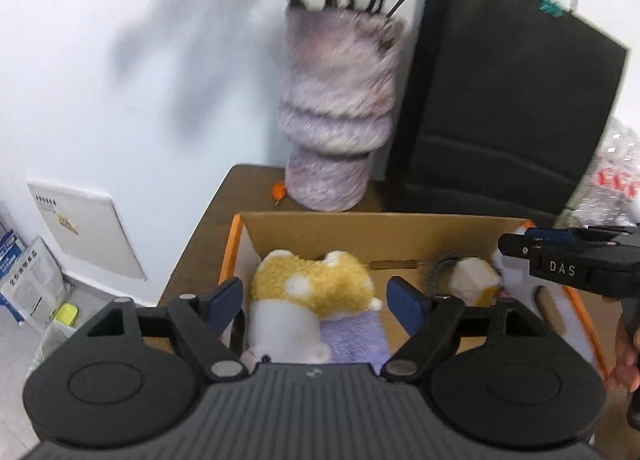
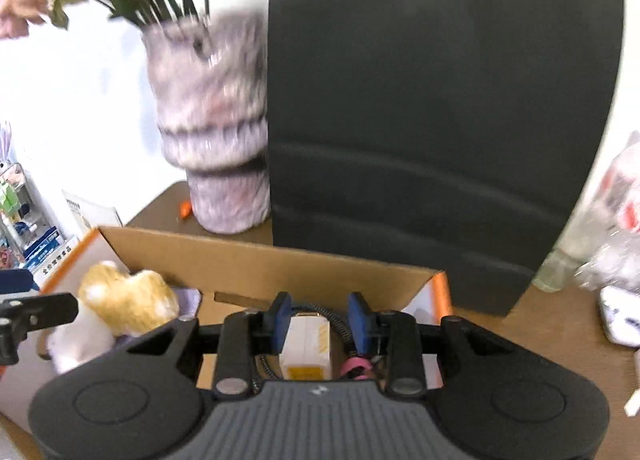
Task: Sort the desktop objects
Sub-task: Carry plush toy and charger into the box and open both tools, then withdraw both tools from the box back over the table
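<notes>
An open cardboard carton (image 1: 372, 226) (image 2: 260, 260) stands on the brown table (image 1: 208, 236). Inside it a yellow and white plush toy (image 1: 312, 284) (image 2: 128, 300) lies on a lilac cloth (image 1: 356, 336). My left gripper (image 1: 316, 298) hangs over the toy, open wide, with both pads clear of it. A small white and yellow box (image 1: 472, 280) (image 2: 308, 340) rests beside a dark coil spring (image 1: 438, 272) at the carton's right end. My right gripper (image 2: 319, 320) (image 1: 516, 246) is over that box with its jaws narrow. Whether the pads press on the box is not visible.
A fuzzy pink-grey vase (image 1: 336, 120) (image 2: 216, 132) with flowers and a tall black paper bag (image 1: 500, 100) (image 2: 432, 120) stand just behind the carton. A plastic bag (image 1: 616, 172) and a clear bottle (image 2: 560, 268) sit at the right. The table edge drops to the floor at the left.
</notes>
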A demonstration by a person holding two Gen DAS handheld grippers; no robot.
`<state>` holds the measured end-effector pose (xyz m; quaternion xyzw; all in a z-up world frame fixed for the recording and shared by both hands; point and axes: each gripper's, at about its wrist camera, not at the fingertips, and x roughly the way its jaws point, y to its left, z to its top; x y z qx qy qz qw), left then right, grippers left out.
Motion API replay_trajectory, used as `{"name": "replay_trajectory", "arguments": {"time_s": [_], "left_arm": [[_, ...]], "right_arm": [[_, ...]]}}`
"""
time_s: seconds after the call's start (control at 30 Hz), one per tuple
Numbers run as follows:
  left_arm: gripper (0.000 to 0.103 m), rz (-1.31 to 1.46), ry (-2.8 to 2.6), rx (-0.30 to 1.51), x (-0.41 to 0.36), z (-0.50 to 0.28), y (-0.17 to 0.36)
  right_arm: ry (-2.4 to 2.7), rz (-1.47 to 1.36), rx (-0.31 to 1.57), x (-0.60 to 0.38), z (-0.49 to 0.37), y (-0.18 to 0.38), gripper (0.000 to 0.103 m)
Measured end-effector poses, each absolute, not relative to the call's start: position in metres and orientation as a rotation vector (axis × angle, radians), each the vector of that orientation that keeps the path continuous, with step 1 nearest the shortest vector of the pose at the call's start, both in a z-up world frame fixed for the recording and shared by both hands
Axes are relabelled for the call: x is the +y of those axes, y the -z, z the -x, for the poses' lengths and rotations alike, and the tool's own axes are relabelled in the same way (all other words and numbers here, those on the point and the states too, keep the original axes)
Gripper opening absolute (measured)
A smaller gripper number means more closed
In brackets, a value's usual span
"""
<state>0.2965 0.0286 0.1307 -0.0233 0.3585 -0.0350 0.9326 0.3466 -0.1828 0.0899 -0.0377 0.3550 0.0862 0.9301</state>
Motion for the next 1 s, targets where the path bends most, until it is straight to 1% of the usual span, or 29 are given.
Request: {"name": "replay_trajectory", "arguments": {"time_s": [0.03, 0.07, 0.1, 0.17, 0.23, 0.27, 0.33, 0.4, 0.47, 0.53, 0.6, 0.7, 0.83, 1.0], "left_arm": [[0.089, 0.045, 0.076, 0.724, 0.028, -0.291, -0.137], [0.096, 0.037, 0.073, 0.709, 0.026, -0.283, -0.143], [0.100, 0.024, 0.060, 0.693, 0.023, -0.275, -0.149], [0.101, -0.009, 0.023, 0.672, 0.018, -0.257, -0.157], [0.101, -0.021, 0.018, 0.694, 0.015, -0.240, -0.164], [0.103, -0.016, 0.013, 0.699, 0.014, -0.228, -0.167], [0.103, -0.010, -0.001, 0.675, 0.014, -0.199, -0.167], [0.103, -0.012, 0.002, 0.631, 0.013, -0.165, -0.164], [0.103, 0.019, 0.011, 0.576, 0.014, -0.122, -0.157], [0.103, 0.069, 0.008, 0.502, 0.017, -0.076, -0.150], [0.103, 0.104, -0.005, 0.425, 0.017, -0.027, -0.142], [0.103, 0.101, 0.005, 0.356, 0.013, 0.034, -0.122], [0.103, 0.005, -0.001, 0.423, -0.007, 0.072, -0.079], [0.103, -0.101, -0.015, 0.502, -0.027, 0.085, -0.031]], "right_arm": [[-0.170, 0.081, 0.726, -0.185, -0.340, -0.098, 0.030], [-0.166, 0.079, 0.728, -0.186, -0.333, -0.105, 0.030], [-0.163, 0.076, 0.734, -0.188, -0.324, -0.112, 0.030], [-0.160, 0.070, 0.746, -0.192, -0.305, -0.123, 0.030], [-0.162, 0.063, 0.753, -0.195, -0.282, -0.132, 0.032], [-0.163, 0.060, 0.747, -0.195, -0.269, -0.134, 0.035], [-0.157, 0.073, 0.710, -0.198, -0.226, -0.140, 0.039], [-0.162, 0.089, 0.669, -0.201, -0.190, -0.139, 0.050], [-0.188, 0.078, 0.622, -0.211, -0.148, -0.135, 0.056], [-0.209, 0.045, 0.580, -0.224, -0.104, -0.127, 0.058], [-0.209, -0.015, 0.544, -0.237, -0.062, -0.113, 0.064], [-0.212, -0.028, 0.524, -0.240, -0.008, -0.085, 0.066], [-0.211, -0.052, 0.559, -0.239, 0.046, -0.045, 0.066], [-0.206, -0.019, 0.608, -0.232, 0.082, -0.017, 0.066]]}}
